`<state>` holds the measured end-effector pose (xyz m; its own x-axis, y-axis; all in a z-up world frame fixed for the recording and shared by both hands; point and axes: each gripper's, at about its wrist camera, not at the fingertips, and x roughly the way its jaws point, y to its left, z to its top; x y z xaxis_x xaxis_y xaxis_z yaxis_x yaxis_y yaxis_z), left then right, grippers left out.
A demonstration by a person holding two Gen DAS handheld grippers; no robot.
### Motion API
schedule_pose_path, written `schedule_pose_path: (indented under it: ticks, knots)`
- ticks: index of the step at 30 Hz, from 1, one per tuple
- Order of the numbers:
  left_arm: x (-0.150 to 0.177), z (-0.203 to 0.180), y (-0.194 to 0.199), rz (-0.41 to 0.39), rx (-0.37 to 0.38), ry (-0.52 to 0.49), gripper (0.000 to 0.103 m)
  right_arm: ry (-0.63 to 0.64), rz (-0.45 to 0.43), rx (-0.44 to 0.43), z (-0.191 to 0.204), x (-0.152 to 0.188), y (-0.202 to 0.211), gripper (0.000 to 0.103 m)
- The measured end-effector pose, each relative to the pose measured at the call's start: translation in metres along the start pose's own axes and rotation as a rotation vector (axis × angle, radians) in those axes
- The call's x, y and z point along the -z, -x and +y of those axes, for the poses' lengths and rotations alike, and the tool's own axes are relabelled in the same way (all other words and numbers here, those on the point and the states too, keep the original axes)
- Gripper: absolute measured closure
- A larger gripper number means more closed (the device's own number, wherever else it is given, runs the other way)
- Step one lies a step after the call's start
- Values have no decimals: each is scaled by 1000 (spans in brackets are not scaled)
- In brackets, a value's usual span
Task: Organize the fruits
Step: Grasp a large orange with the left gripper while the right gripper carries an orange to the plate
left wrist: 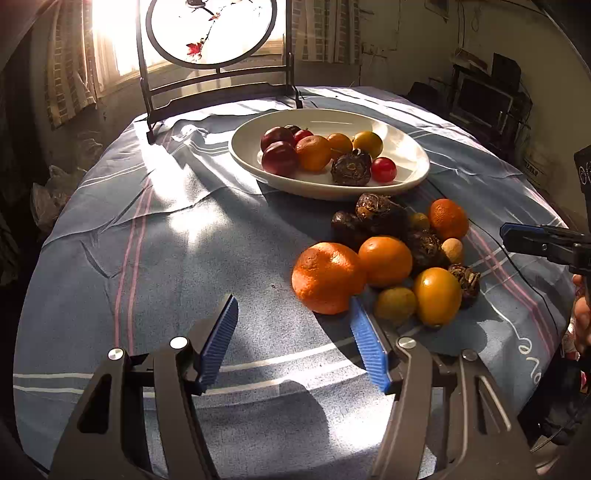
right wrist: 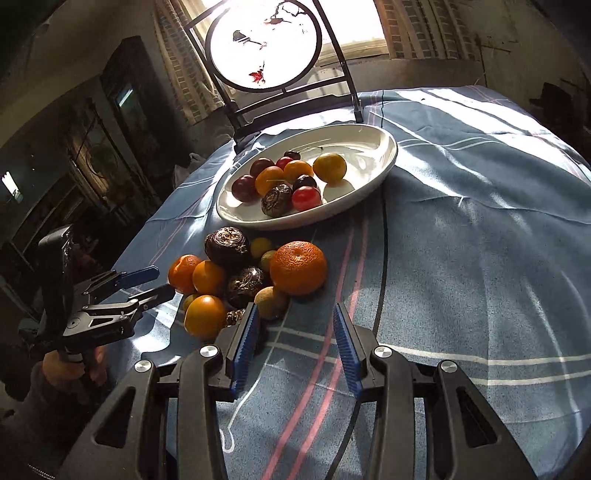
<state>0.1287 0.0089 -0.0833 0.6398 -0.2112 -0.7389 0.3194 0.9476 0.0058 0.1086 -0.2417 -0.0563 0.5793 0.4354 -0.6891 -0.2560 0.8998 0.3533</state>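
Note:
A white oval dish holds several fruits: dark red plums, small oranges, a yellow fruit, a red one and a dark wrinkled one. A loose pile lies on the cloth in front of it: a big orange, smaller oranges, dark wrinkled fruits and yellow-green ones. My left gripper is open and empty, its right finger beside the big orange; it also shows in the right wrist view. My right gripper is open and empty, just short of the pile; it also shows in the left wrist view.
A blue striped cloth covers the round table. A dark wooden stand with a round painted screen stands behind the dish, in front of a bright window. Dark furniture lies beyond the table's edge.

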Motion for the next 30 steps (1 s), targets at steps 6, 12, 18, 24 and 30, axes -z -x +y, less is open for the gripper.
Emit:
schedule_pose_path:
  ticks: [6, 12, 18, 24, 30]
  knots:
    - [-13, -13, -15, 35, 16, -12, 43, 9, 8, 0, 3, 0, -1, 61]
    - [-17, -11, -16, 35, 1, 32, 59, 29, 22, 16, 10, -6, -16, 61]
    - [-5, -7, 22, -34, 53, 66, 59, 35, 31, 48, 15, -29, -33, 61]
    - [3, 0, 35, -65, 38, 82, 59, -44, 90, 38, 3, -38, -61, 57]
    - [-2, 0, 34, -76, 49, 91, 59, -48, 39, 29, 1, -33, -50, 61]
